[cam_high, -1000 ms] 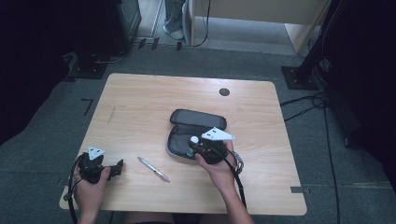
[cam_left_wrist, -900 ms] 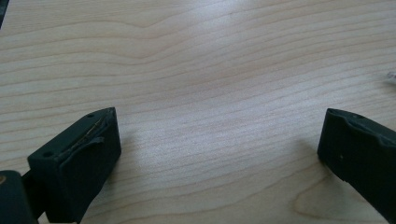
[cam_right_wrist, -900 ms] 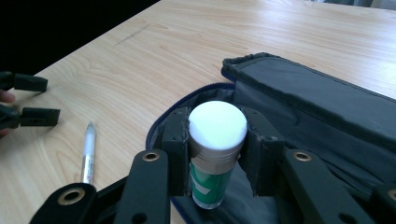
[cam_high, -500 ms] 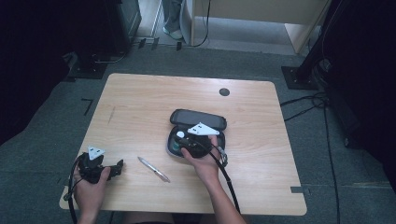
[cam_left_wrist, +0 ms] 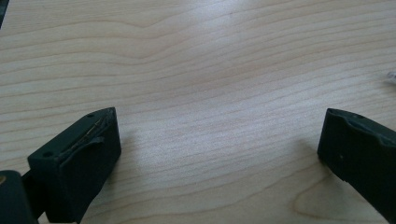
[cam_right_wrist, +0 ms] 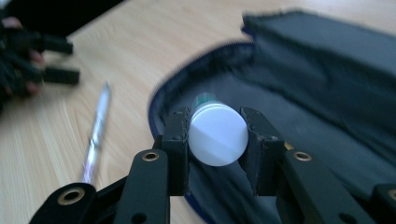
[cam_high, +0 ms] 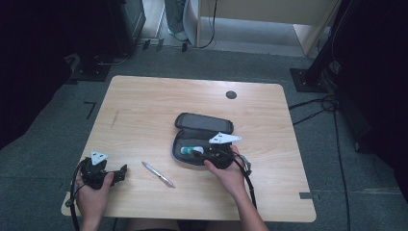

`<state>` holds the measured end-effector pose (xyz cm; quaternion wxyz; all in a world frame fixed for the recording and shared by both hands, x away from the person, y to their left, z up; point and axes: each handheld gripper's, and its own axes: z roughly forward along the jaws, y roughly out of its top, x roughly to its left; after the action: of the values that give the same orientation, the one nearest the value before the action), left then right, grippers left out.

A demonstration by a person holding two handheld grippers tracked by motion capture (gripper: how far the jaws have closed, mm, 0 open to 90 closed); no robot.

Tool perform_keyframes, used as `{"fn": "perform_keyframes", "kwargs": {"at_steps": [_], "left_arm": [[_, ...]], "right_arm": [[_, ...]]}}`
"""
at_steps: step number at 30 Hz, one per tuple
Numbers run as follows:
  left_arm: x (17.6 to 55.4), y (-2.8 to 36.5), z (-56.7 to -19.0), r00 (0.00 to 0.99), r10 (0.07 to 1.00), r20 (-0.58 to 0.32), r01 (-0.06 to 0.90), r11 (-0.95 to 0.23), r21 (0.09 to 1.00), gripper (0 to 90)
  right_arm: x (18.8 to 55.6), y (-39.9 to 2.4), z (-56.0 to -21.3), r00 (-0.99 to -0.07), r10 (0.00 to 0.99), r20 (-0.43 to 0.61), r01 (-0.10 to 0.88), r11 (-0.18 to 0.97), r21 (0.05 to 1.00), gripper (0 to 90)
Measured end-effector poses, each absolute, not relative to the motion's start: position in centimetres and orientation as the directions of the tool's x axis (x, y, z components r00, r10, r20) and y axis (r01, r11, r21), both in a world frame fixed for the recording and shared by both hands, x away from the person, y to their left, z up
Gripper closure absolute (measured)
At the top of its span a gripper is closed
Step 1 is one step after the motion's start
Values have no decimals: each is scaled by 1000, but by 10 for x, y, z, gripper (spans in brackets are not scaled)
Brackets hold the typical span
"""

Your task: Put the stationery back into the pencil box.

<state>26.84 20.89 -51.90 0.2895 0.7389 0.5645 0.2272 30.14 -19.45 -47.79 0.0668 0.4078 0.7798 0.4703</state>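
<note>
Right gripper view: tube [cam_right_wrist: 217, 134] inside case rim [cam_right_wrist: 161, 95]

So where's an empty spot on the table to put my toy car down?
The pale wooden table is bare across its far half, between the dark round hole and the left edge. The right edge beside the open dark zip-up pouch is free too. It is crowded near the front: the silver pen, the left gripper and the right gripper holding a white-capped tube.

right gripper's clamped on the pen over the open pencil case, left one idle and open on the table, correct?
Not the pen. The right gripper is clamped on a white-capped tube over the open pencil case, as the right gripper view shows; the pen lies on the table. The rest holds.
</note>
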Motion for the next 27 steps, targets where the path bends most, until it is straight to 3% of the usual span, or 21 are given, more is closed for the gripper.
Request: {"fn": "perform_keyframes", "kwargs": {"at_steps": [12,18,27], "left_arm": [[268,209,-519,260,966,9,703,-195,684,0],[268,209,-519,259,966,9,703,-195,684,0],[268,209,-519,260,966,9,703,-195,684,0]], "right_arm": [[303,-209,-495,-665,704,250,595,297,747,650],[302,-206,-493,-650,723,233,585,281,761,571],[272,-191,-470,-680,704,205,516,260,816,641]]}}
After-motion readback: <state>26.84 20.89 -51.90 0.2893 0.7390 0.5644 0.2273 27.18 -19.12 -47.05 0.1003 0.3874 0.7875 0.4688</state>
